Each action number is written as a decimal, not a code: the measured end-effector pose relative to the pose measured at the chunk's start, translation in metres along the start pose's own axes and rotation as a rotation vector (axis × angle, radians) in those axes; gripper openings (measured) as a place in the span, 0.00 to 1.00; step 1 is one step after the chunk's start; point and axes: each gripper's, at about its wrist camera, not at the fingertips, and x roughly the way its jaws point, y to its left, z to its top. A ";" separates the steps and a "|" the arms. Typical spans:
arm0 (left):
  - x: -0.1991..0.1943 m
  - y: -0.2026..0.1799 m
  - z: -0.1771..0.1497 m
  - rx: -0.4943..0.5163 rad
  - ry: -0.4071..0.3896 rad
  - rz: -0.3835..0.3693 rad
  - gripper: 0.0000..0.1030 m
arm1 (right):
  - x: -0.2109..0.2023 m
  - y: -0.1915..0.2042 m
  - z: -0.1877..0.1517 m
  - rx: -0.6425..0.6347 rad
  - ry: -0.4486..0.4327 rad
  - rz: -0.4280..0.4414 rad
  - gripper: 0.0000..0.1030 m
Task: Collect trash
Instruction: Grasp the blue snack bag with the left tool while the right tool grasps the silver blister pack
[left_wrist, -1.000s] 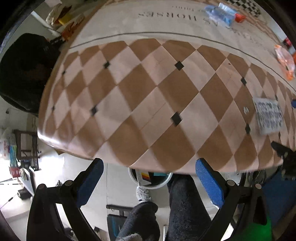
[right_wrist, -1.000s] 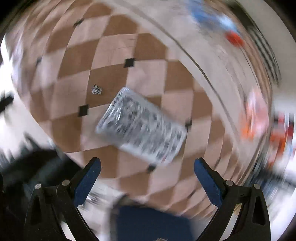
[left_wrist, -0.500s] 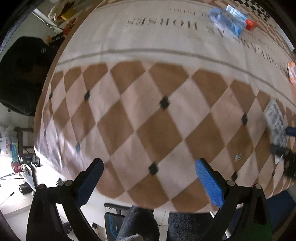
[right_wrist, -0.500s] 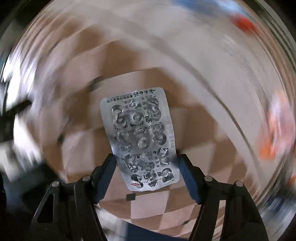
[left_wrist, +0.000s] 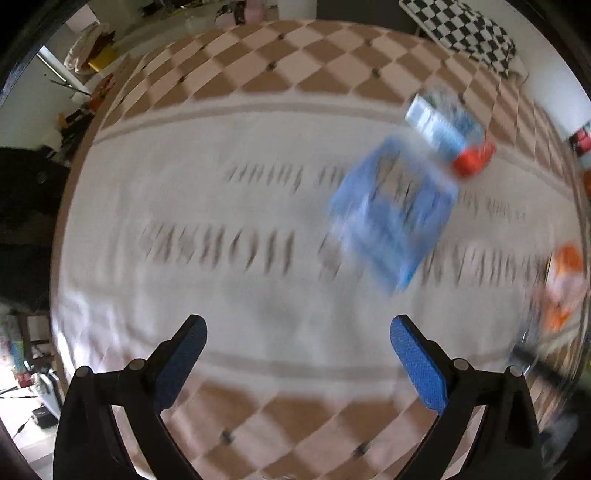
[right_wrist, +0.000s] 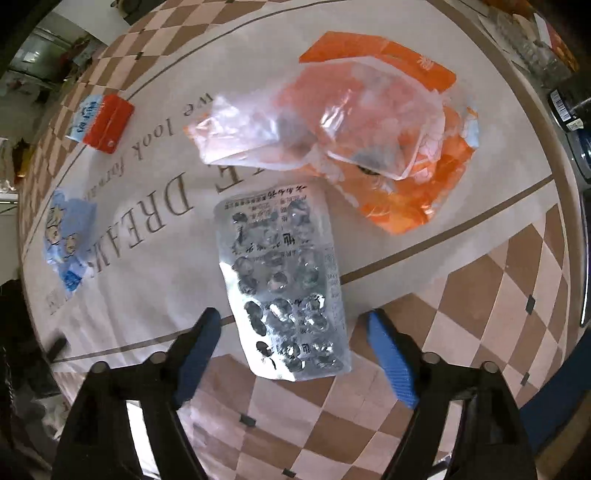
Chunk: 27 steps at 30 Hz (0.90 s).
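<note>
Right gripper (right_wrist: 293, 338): jaws opening, blister pack (right_wrist: 284, 280) between, pads not touching. Left gripper (left_wrist: 297, 338) wide, empty. We go for orange bag (right_wrist: 369, 122) at 12 o'clock.

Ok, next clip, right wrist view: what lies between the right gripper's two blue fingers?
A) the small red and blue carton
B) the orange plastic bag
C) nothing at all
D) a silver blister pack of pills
D: the silver blister pack lies on the tablecloth with its lower end between the fingers of the right gripper, whose jaws are opening with gaps on both sides; the orange plastic bag lies beyond it.
</note>
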 end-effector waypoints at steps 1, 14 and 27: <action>0.004 -0.008 0.011 0.007 0.004 -0.010 0.98 | 0.000 0.001 0.002 -0.004 -0.001 -0.012 0.85; 0.033 -0.094 0.051 0.414 0.013 0.026 0.74 | -0.007 0.055 -0.029 -0.043 -0.078 -0.146 0.67; -0.050 -0.071 -0.020 0.299 -0.100 -0.015 0.67 | -0.052 0.065 -0.114 -0.130 -0.187 -0.044 0.65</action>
